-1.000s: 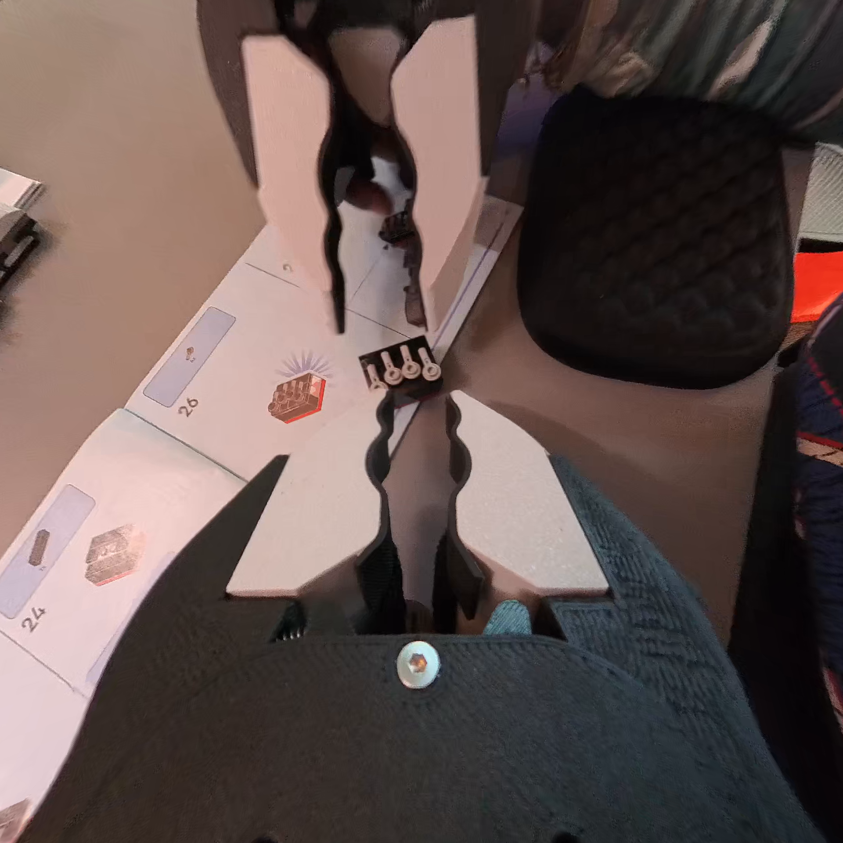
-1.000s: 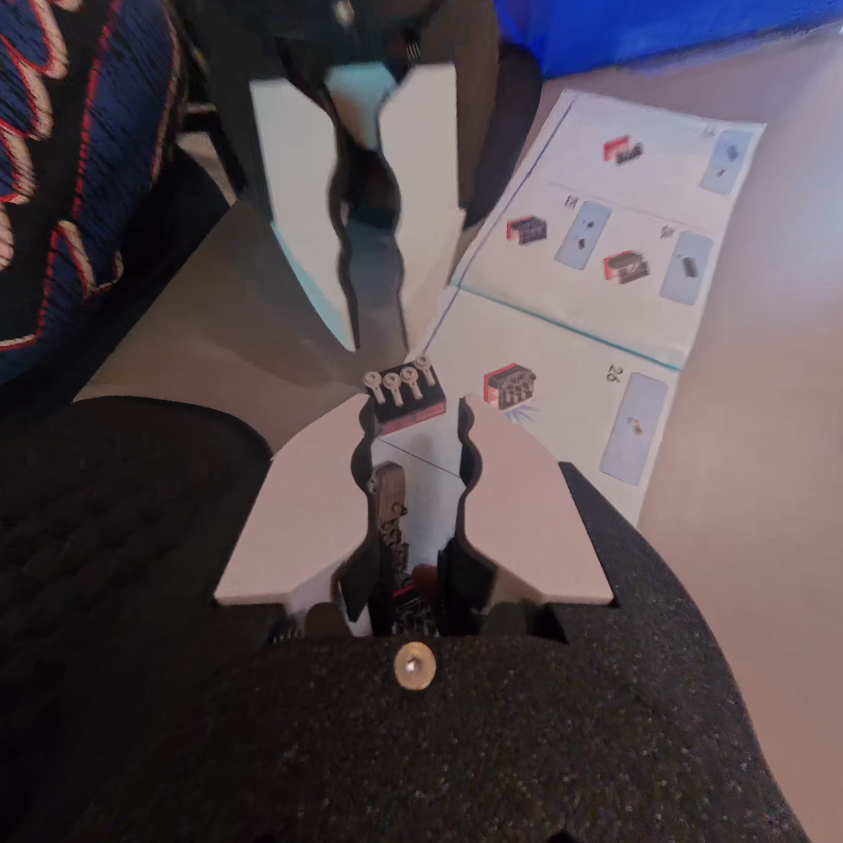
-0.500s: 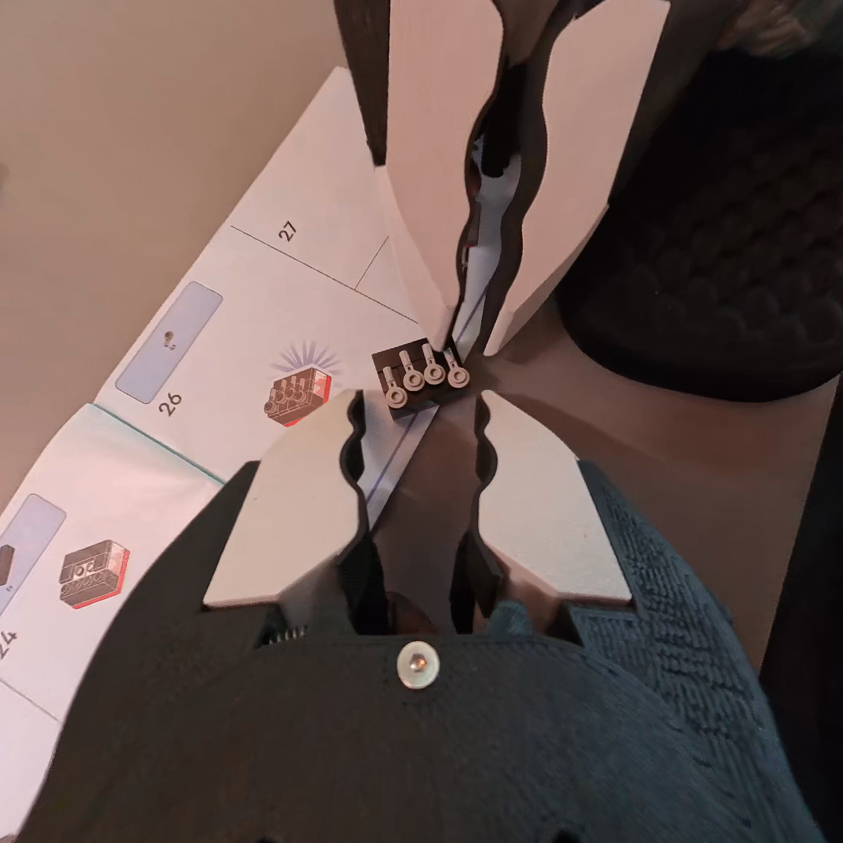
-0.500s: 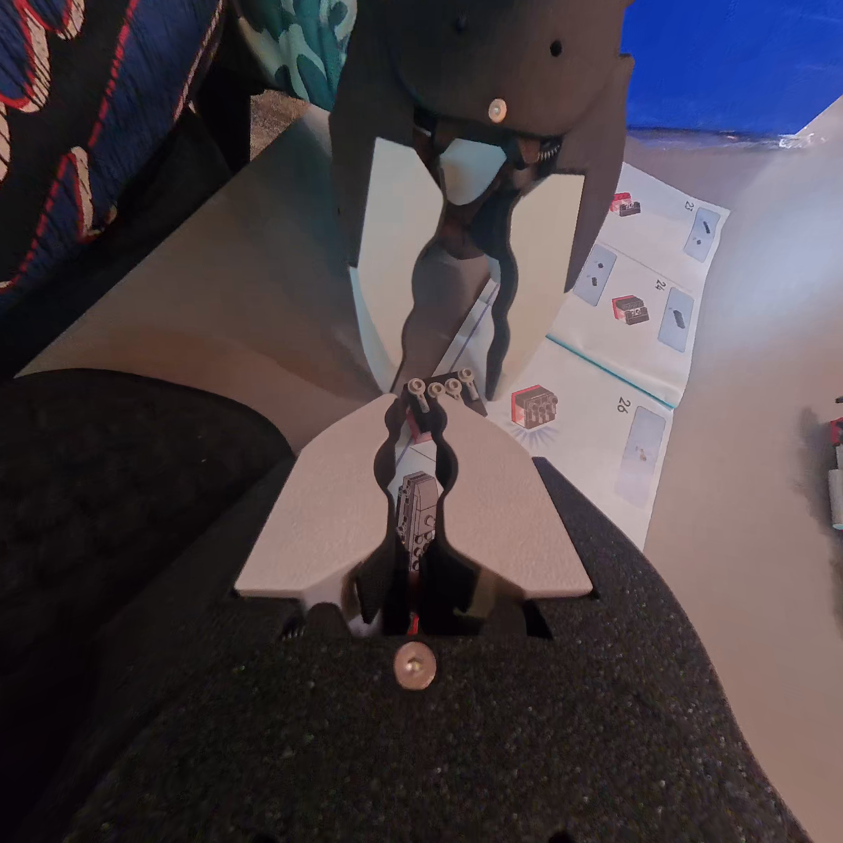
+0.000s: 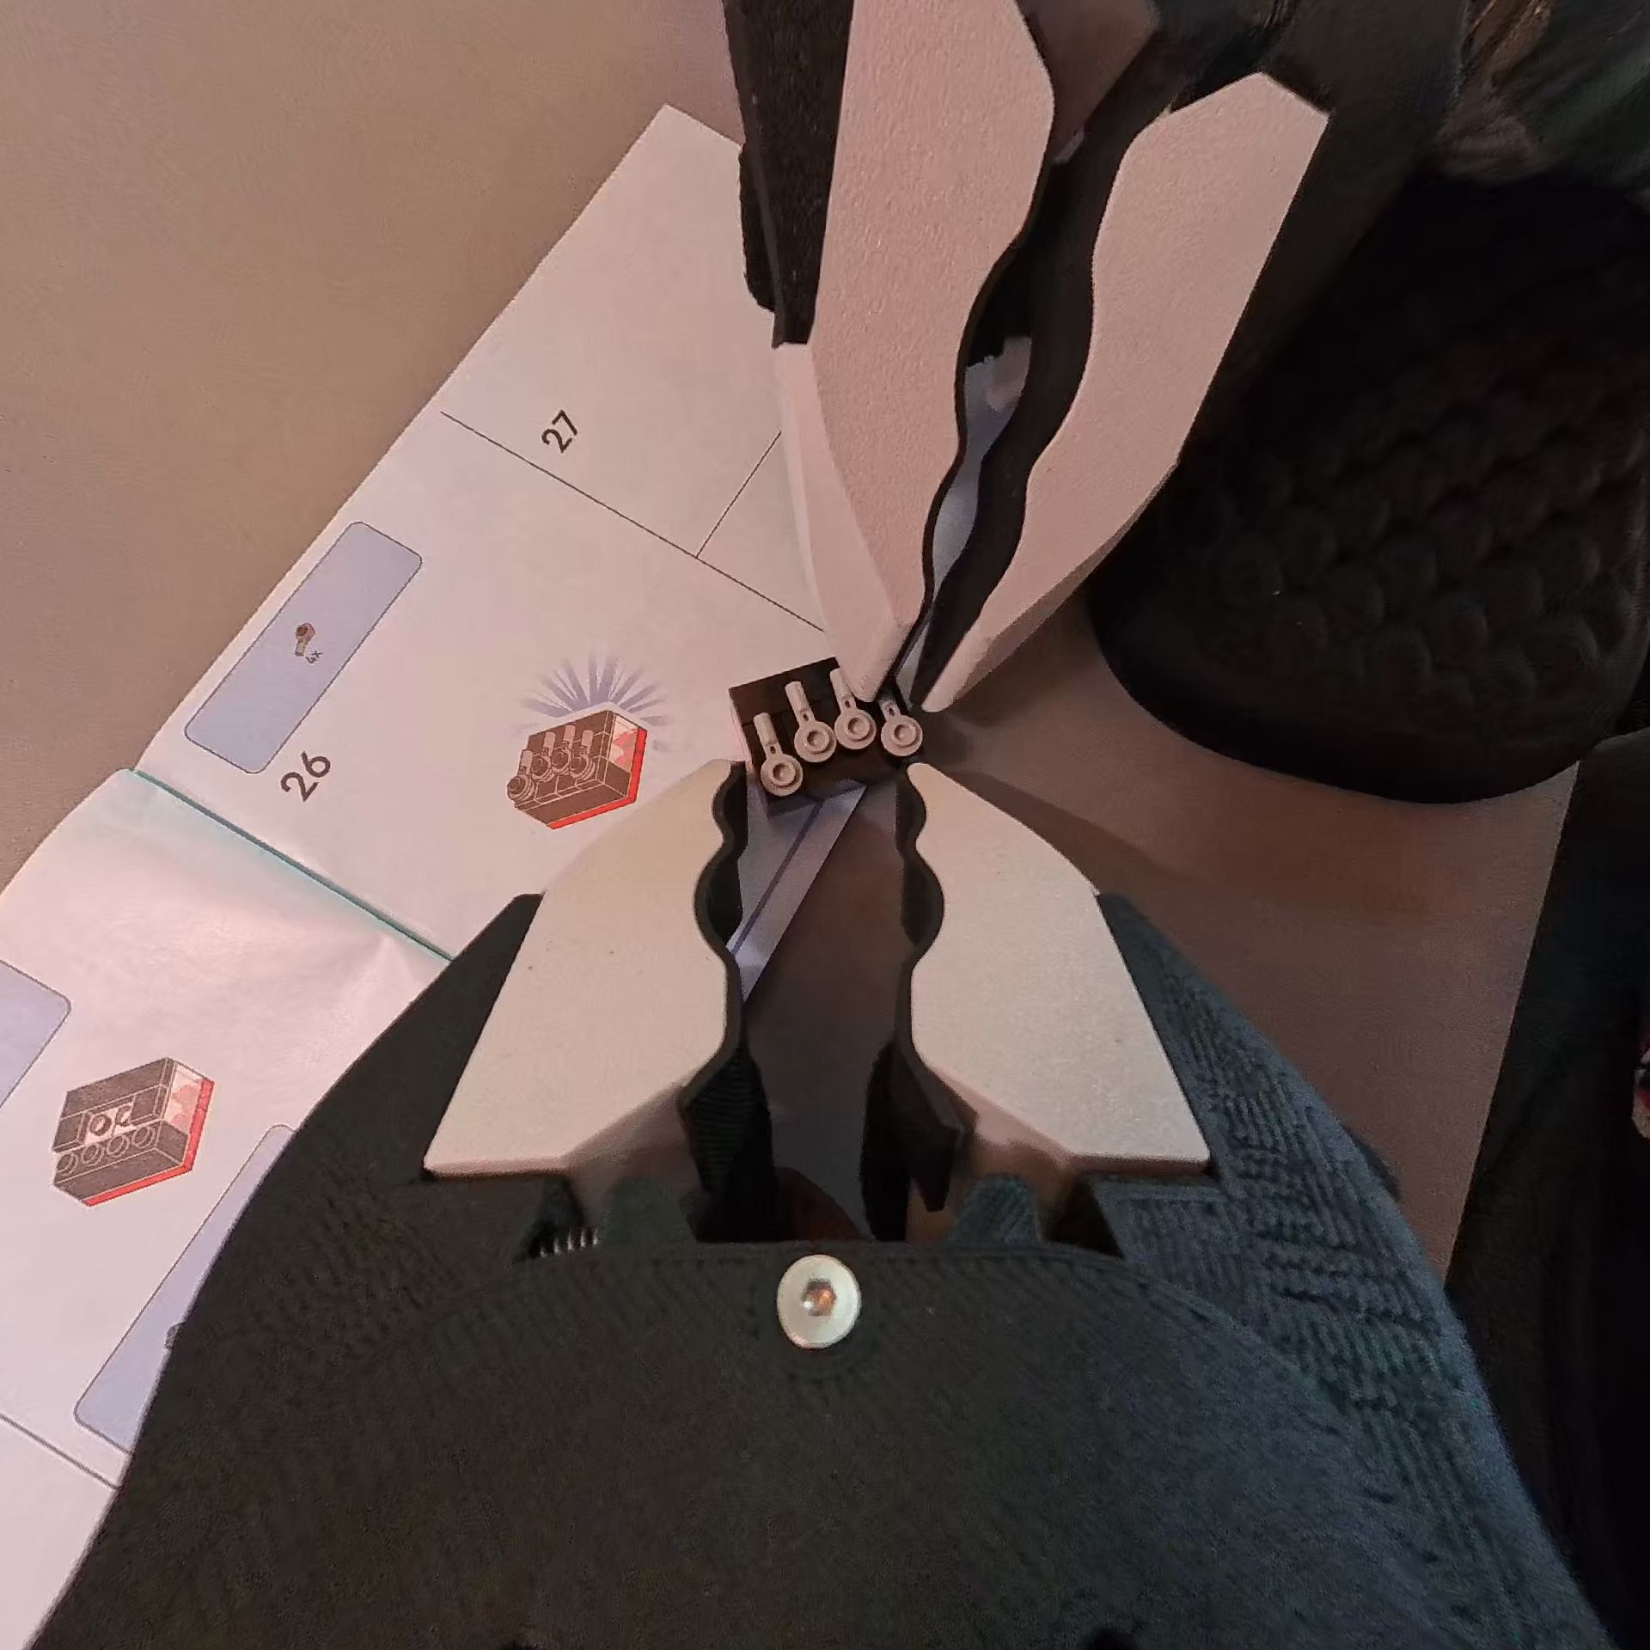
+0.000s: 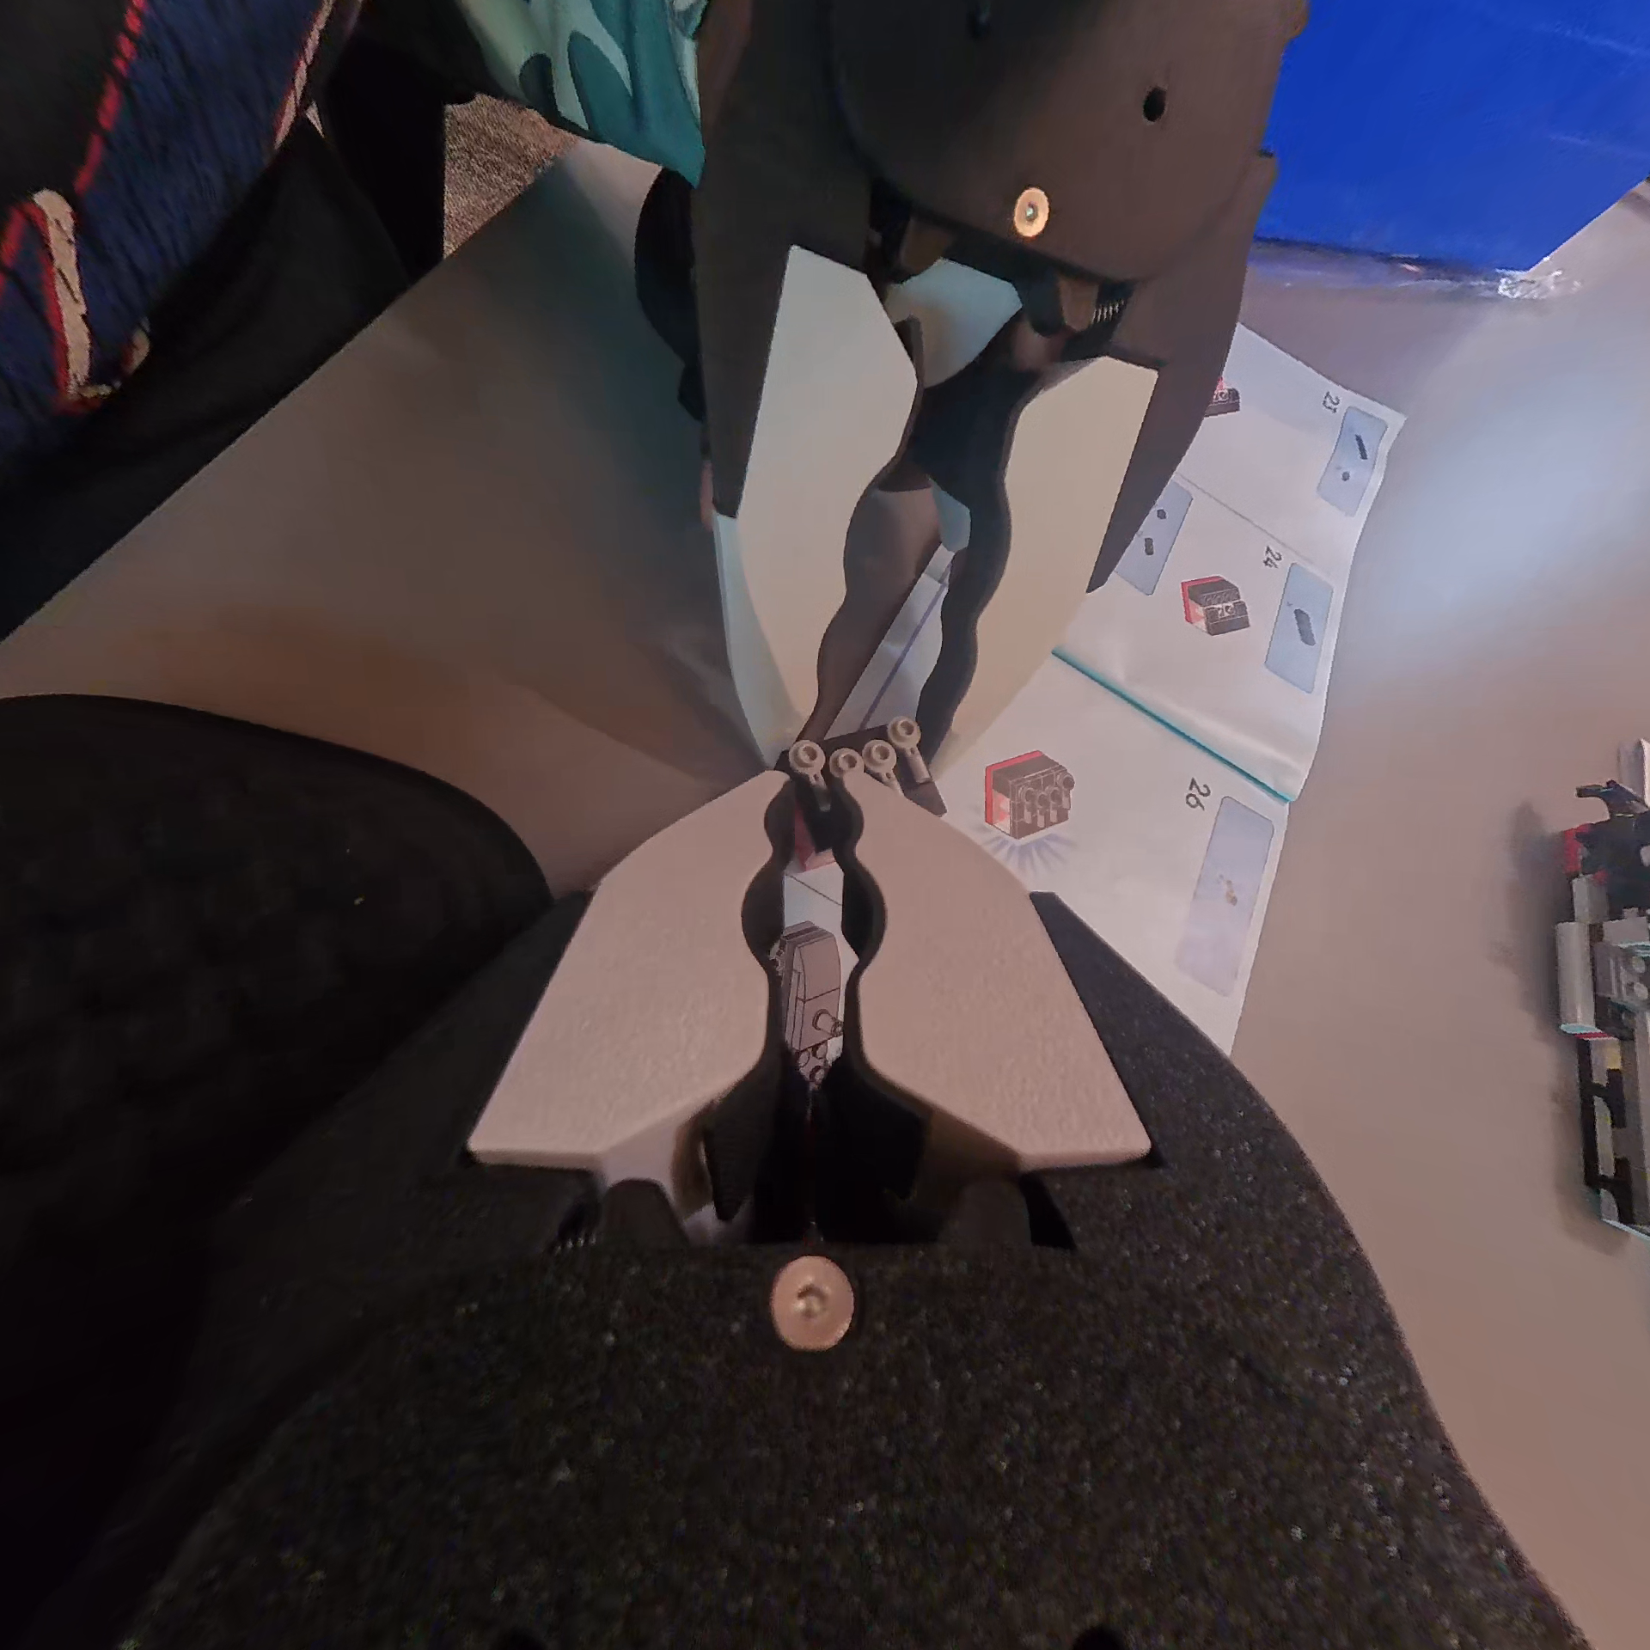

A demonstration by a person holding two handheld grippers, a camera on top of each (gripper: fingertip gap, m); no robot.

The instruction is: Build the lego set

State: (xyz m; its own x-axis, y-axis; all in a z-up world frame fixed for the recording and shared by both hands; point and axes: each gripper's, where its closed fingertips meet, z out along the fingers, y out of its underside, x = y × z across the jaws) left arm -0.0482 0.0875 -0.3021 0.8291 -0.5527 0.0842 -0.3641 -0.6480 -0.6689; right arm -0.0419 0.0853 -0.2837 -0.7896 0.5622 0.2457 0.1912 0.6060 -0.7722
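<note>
A small black lego block (image 5: 826, 741) with a red base carries a row of grey pins and sits above the instruction booklet's edge. My left gripper (image 5: 826, 772) has its fingertips against the two ends of the block. It shows from the front in the right wrist view (image 6: 853, 759). My right gripper (image 6: 817, 790) is nearly closed, with the end grey pin (image 6: 806, 761) of the block (image 6: 920, 786) between its tips. In the left wrist view the right gripper (image 5: 904, 692) comes in from above, its tips at the rightmost pin (image 5: 900, 734).
The open instruction booklet (image 5: 429, 679) lies on the tan table (image 5: 223, 268) and also shows in the right wrist view (image 6: 1161, 804). A black quilted pad (image 5: 1384, 536) sits close beside the grippers. A partly built lego model (image 6: 1607, 1027) lies at the far right. The grippers are tip to tip, or close to it.
The right gripper has come right up to the block and narrowed onto its end pin. The left gripper's jaws widened half a second ago and have closed back in on the block.
</note>
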